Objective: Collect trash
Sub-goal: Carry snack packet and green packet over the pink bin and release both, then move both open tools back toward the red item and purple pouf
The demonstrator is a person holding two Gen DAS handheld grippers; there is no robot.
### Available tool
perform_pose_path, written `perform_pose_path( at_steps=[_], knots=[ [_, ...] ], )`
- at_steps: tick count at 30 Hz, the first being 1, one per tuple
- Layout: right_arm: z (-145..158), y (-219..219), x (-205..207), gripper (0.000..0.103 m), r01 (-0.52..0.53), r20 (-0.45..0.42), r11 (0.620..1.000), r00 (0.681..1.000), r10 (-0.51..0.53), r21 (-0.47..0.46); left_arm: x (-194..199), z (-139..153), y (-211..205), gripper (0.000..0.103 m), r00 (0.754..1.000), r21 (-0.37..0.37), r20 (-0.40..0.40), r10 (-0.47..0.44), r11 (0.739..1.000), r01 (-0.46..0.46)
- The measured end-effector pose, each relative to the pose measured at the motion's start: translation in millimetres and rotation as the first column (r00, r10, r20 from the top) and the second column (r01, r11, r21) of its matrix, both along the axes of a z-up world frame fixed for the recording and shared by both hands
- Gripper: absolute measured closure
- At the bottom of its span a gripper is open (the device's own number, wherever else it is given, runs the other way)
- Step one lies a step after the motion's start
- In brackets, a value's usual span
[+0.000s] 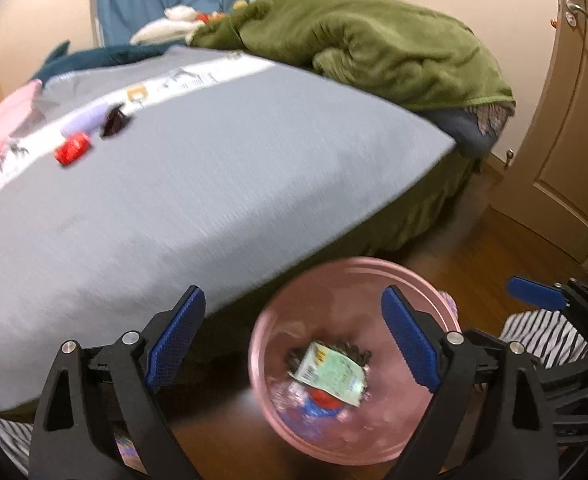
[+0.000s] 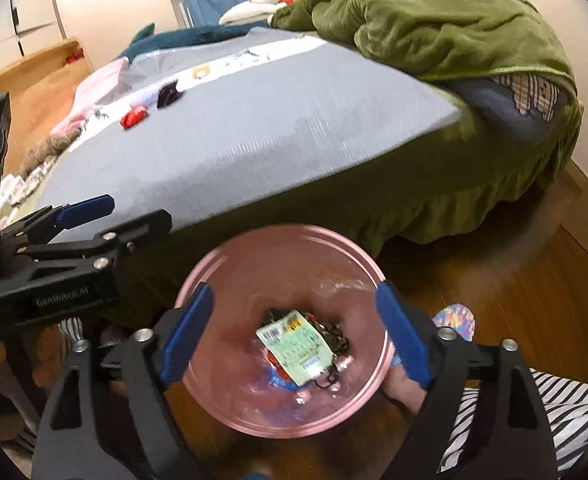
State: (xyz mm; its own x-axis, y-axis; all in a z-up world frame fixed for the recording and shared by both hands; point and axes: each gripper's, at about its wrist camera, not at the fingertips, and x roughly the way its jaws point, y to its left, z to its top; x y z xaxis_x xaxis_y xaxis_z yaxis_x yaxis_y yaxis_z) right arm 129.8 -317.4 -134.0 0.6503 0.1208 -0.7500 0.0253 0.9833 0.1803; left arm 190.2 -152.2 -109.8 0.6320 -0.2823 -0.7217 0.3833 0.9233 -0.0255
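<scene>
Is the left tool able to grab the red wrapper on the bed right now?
Probably not from here. The left tool is open and empty, hanging over the pink bin on the floor. The red wrapper lies far across the bed. Nothing blocks the way; the hand would just have to move over.

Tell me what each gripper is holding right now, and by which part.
Nothing. The left gripper and right gripper are both open and empty above the pink bin.

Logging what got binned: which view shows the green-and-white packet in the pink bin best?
Right wrist view: the packet lies near centre, barcode visible, inside the pink bin. Left wrist view shows it too, blurrier and less central.
</scene>
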Motion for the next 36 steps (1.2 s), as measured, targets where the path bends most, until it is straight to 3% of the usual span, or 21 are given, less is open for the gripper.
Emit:
perform_pose_path(
  at_steps=[5, 14, 21, 24, 29, 36],
  knots=[
    [36, 13, 9, 0.011, -0.024, 0.082, 1.0, 0.996, 0.023, 0.013, 9, 38, 27, 0.014, 0.996, -0.01, 0.082, 0.046, 0.999, -0.045],
    [87, 69, 45, 0.005, -0.125, 0.197, 0.992, 0.973, 0.118, 0.024, 25, 94, 108, 0.009, 0.963, -0.091, 0.189, 0.191, 0.98, -0.177],
    [102, 132, 84, 0.005, -0.25, 0.236, 0.968, 0.942, 0.24, 0.012, 39, 108, 165, 0.008, 0.925, -0.087, 0.225, 0.306, 0.952, -0.293],
    [107, 156, 102, 0.005, -0.292, 0.242, 0.956, 0.928, 0.285, -0.008, 45, 114, 190, 0.008, 0.898, -0.078, 0.257, 0.358, 0.933, -0.35],
    [111, 191, 132, 0.005, -0.341, 0.249, 0.94, 0.909, 0.334, -0.019, 60, 119, 231, 0.008, 0.856, -0.09, 0.272, 0.44, 0.897, -0.432],
    [112, 224, 170, 0.005, -0.366, 0.244, 0.93, 0.899, 0.364, -0.038, 86, 115, 268, 0.008, 0.82, -0.103, 0.264, 0.508, 0.86, -0.5]
  ],
)
